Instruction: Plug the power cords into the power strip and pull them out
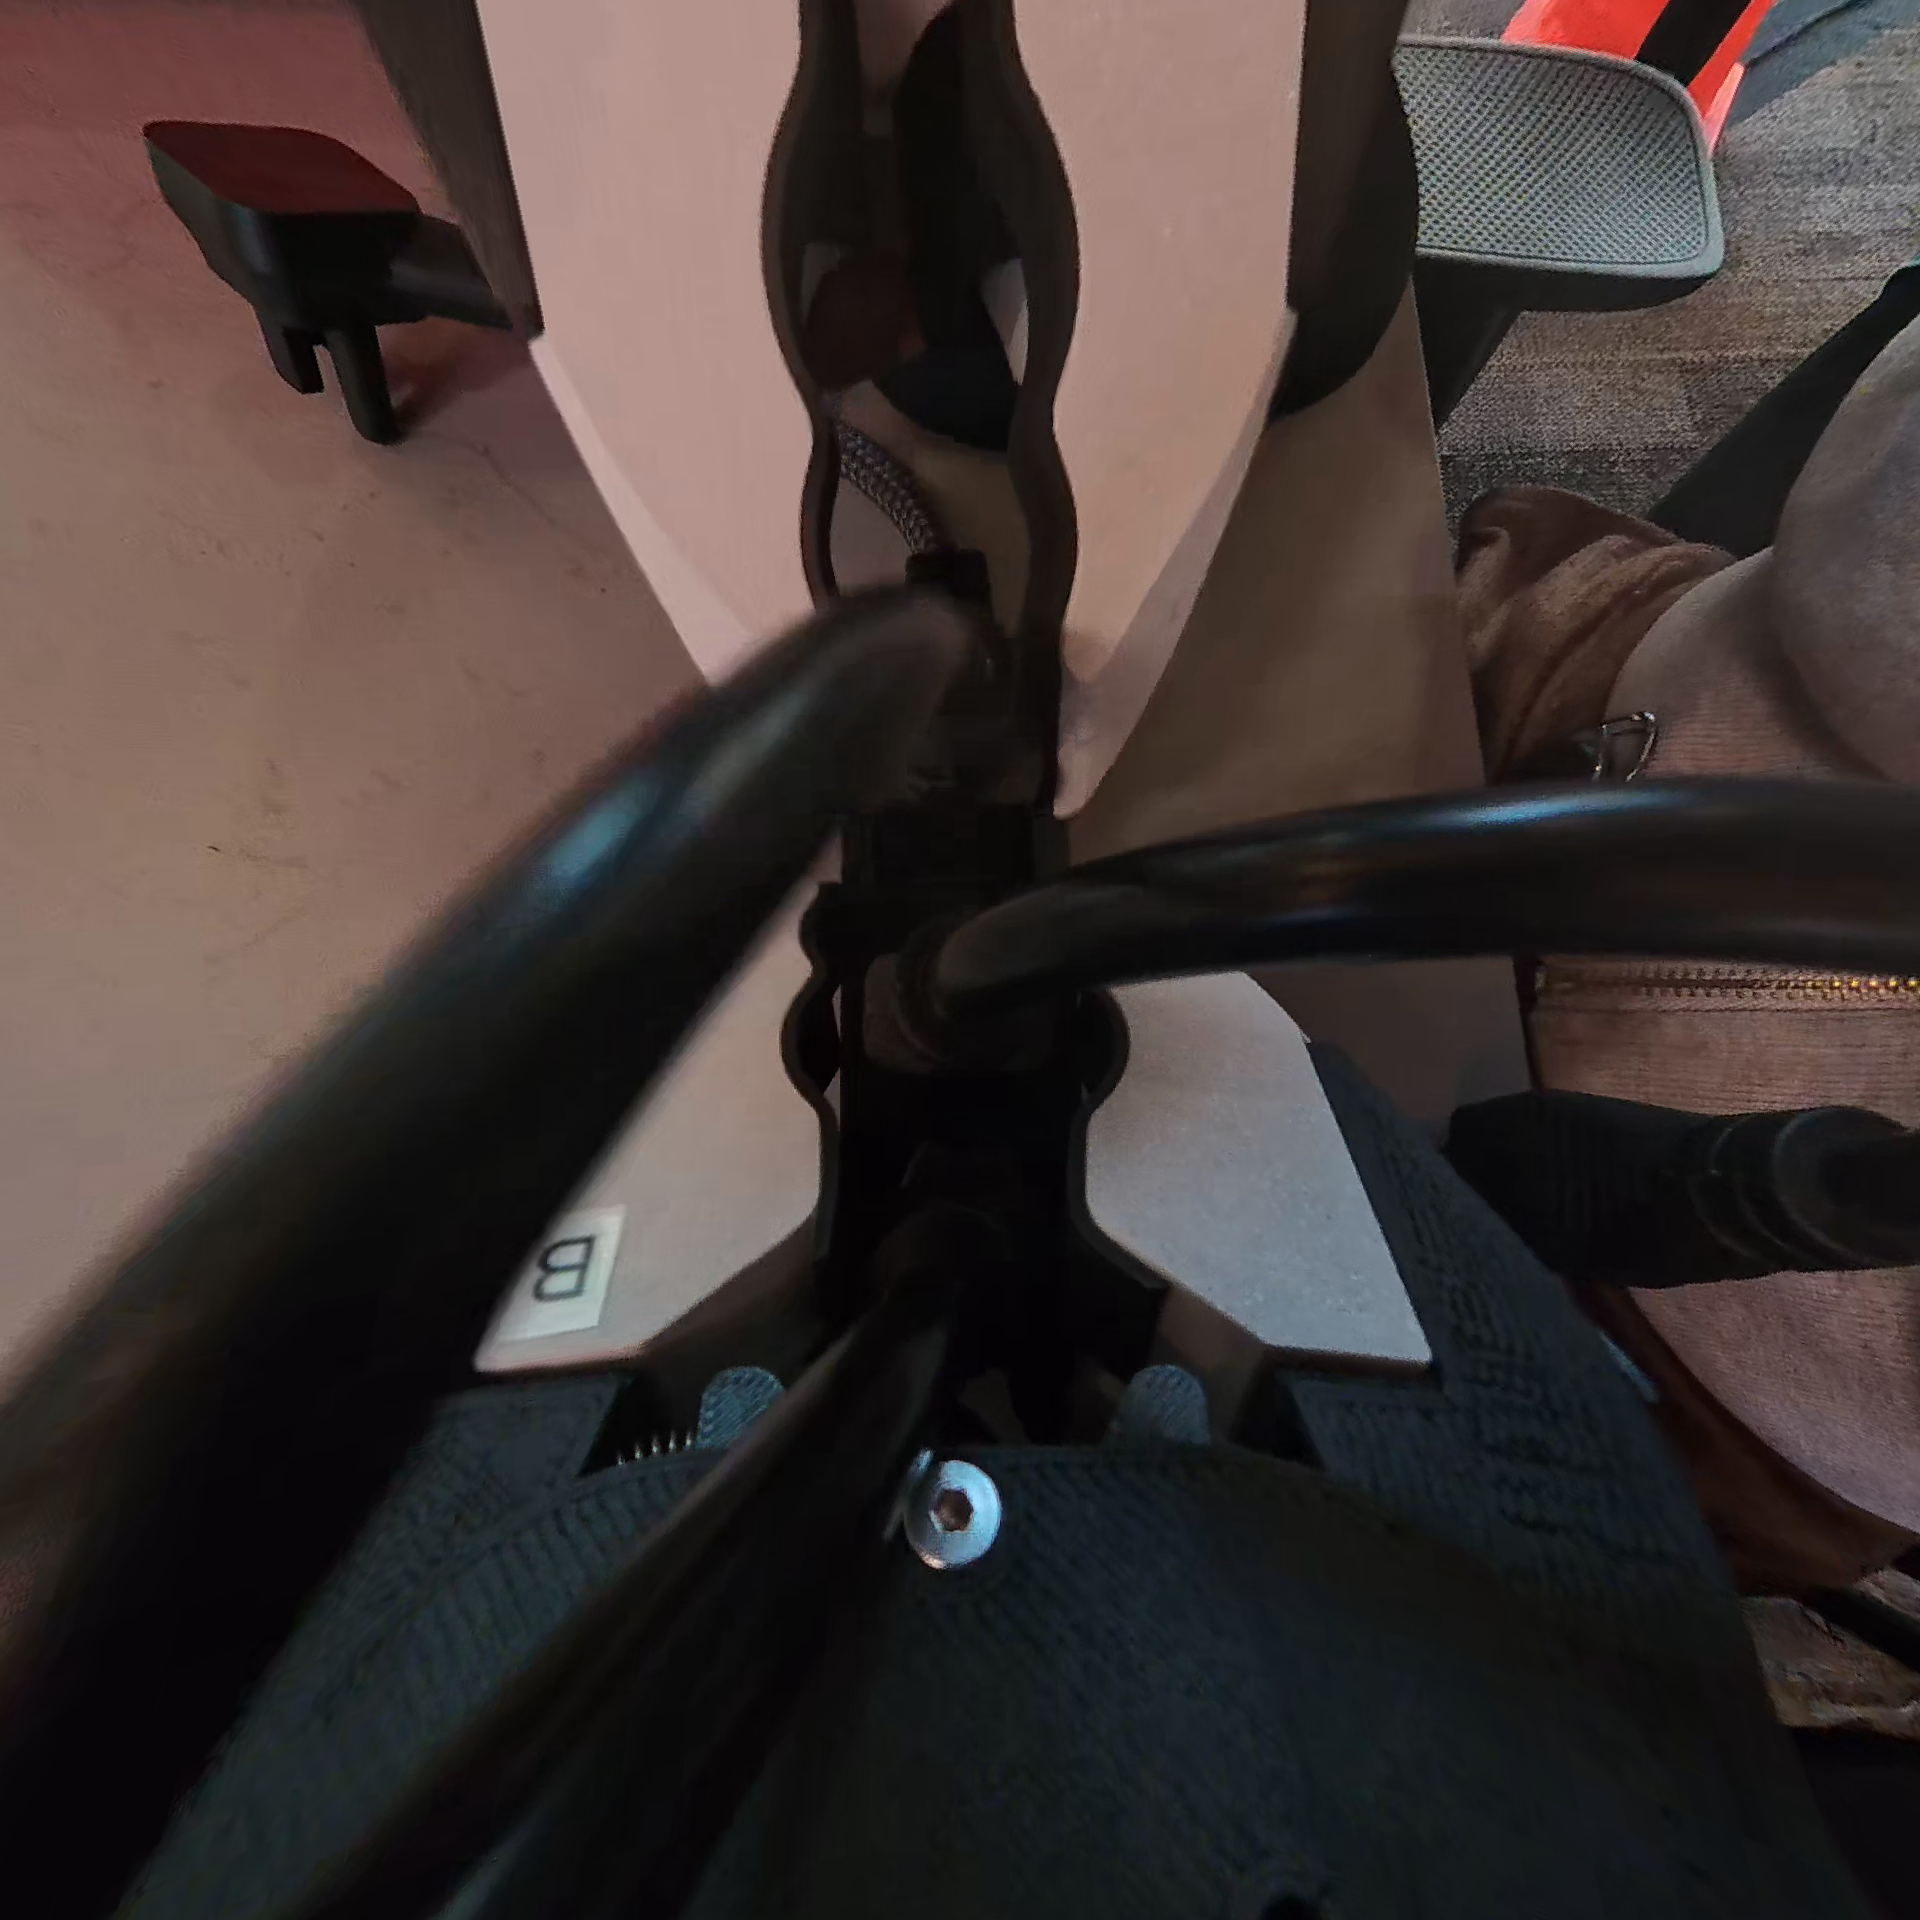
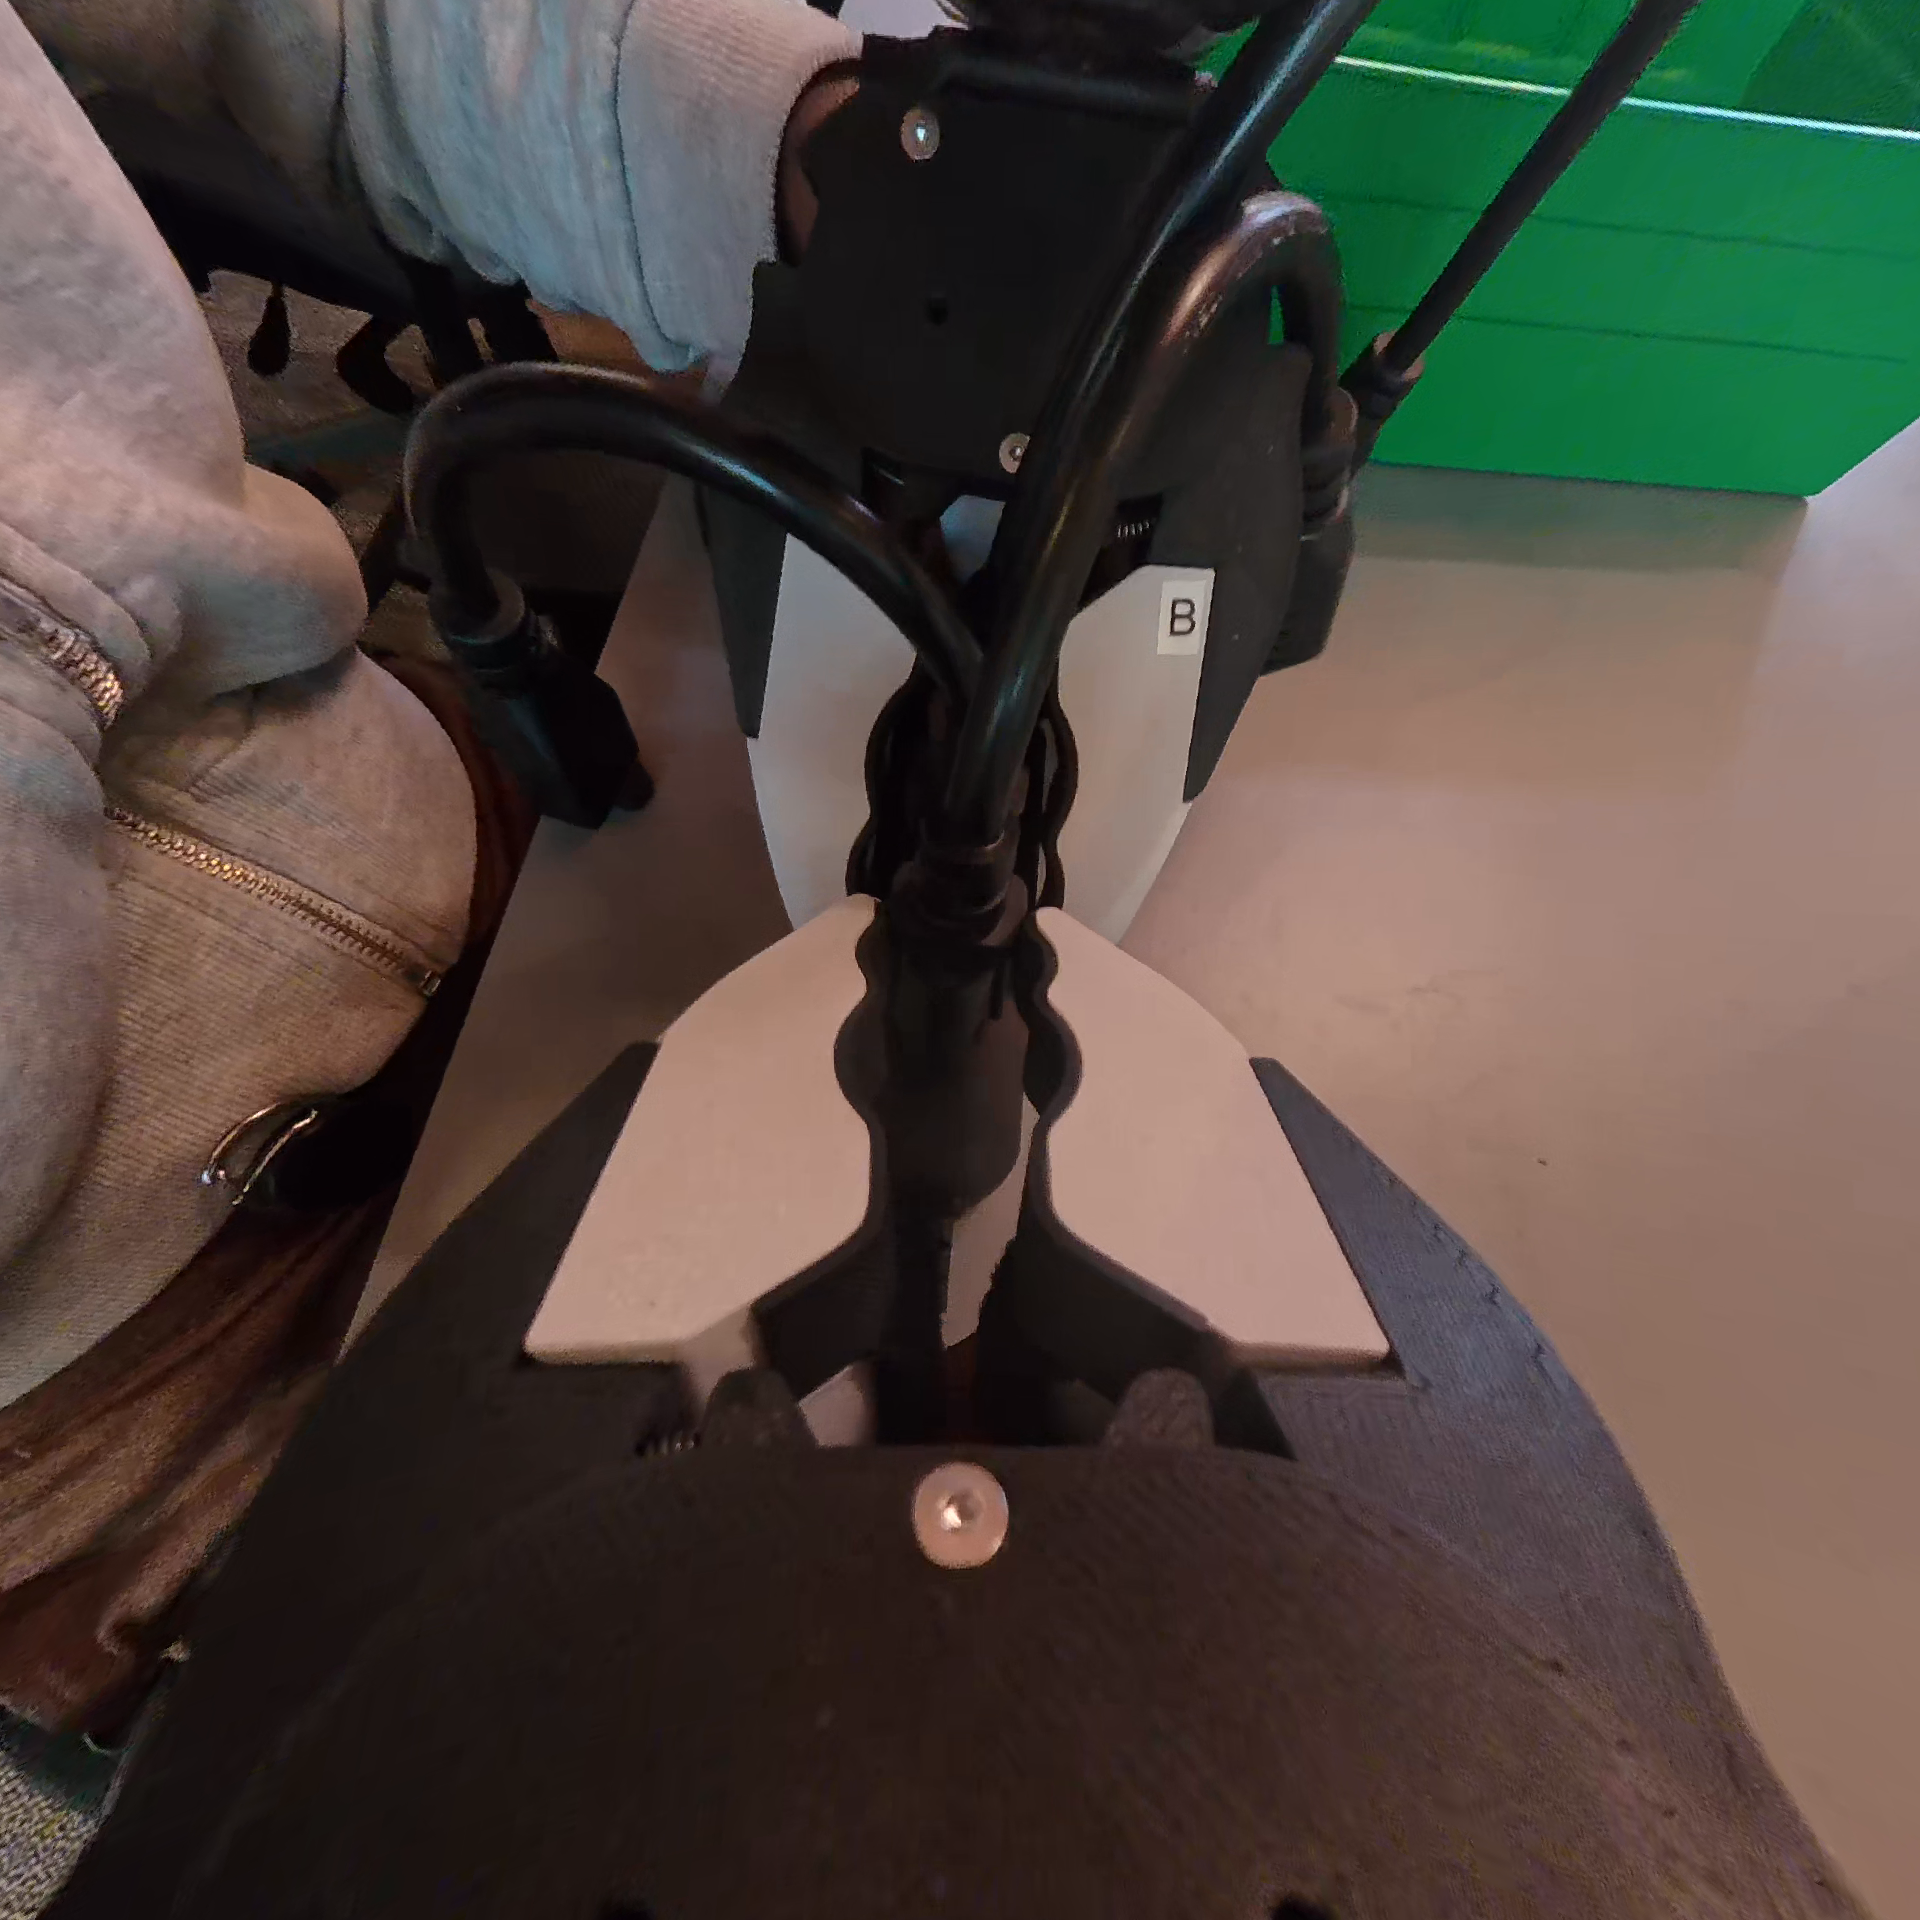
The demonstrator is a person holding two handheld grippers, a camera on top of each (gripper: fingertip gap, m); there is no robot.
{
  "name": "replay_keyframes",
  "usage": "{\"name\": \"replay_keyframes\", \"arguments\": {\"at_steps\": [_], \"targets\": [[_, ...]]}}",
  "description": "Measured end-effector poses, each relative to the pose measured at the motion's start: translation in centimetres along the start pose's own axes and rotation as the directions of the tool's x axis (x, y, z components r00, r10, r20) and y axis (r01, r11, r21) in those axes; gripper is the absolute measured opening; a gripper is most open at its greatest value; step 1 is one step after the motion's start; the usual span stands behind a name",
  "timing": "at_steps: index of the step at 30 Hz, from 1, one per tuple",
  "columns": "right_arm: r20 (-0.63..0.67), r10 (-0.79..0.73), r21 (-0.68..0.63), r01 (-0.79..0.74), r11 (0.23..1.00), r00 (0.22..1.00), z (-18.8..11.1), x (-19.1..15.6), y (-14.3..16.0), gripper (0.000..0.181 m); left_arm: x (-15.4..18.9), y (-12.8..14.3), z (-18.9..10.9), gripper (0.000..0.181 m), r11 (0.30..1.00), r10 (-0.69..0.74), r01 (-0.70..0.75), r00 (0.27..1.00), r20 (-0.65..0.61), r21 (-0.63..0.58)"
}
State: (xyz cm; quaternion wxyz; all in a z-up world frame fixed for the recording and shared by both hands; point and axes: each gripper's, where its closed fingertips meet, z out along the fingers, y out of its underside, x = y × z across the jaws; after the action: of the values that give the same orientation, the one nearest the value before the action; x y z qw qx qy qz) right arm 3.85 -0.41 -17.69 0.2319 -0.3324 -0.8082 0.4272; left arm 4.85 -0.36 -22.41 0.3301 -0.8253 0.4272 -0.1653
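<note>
My two grippers face each other tip to tip above a pale table [image 1: 260, 727]. My left gripper [image 1: 948, 883] is shut on a bundle of black power cords [image 1: 1403, 862]; it also shows in the right wrist view [image 2: 966, 821]. My right gripper [image 2: 956, 920] is shut on the same cords [image 2: 935, 1039] and shows in the left wrist view [image 1: 966, 717]. Thick cords loop out on both sides. A black plug with a red top [image 1: 301, 260] lies on the table at far left. Two more plugs [image 2: 530, 717] [image 2: 1320, 561] hang from the loops. No power strip is in view.
A person in a grey zipped hoodie [image 2: 156, 727] sits close beside the table edge; a sleeve [image 2: 582, 156] reaches to the left gripper. A green box [image 2: 1610, 260] stands at the back right. A grey mesh chair [image 1: 1548, 156] is beyond the table. My hands' fingertips stand some 4 cm from each other.
</note>
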Motion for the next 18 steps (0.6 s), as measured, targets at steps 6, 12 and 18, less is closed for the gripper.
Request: {"name": "replay_keyframes", "arguments": {"at_steps": [6,12,18], "targets": [[0.001,-0.002,-0.003,0.002,1.0,1.0,0.24,-0.02,-0.25,0.022,-0.03,-0.06,-0.02,0.044,1.0,0.007,-0.007,1.0,-0.001,0.001],[-0.01,0.002,0.003,-0.002,1.0,1.0,-0.34,-0.15,0.13,0.022,-0.02,-0.19,0.05,0.044,1.0,0.009,-0.009,1.0,-0.001,0.002],[-0.028,-0.017,0.01,0.018,1.0,0.999,0.05,-0.22,-0.21,0.022,-0.03,-0.05,-0.2,0.044,1.0,0.014,-0.014,1.0,0.0,0.002]]}}
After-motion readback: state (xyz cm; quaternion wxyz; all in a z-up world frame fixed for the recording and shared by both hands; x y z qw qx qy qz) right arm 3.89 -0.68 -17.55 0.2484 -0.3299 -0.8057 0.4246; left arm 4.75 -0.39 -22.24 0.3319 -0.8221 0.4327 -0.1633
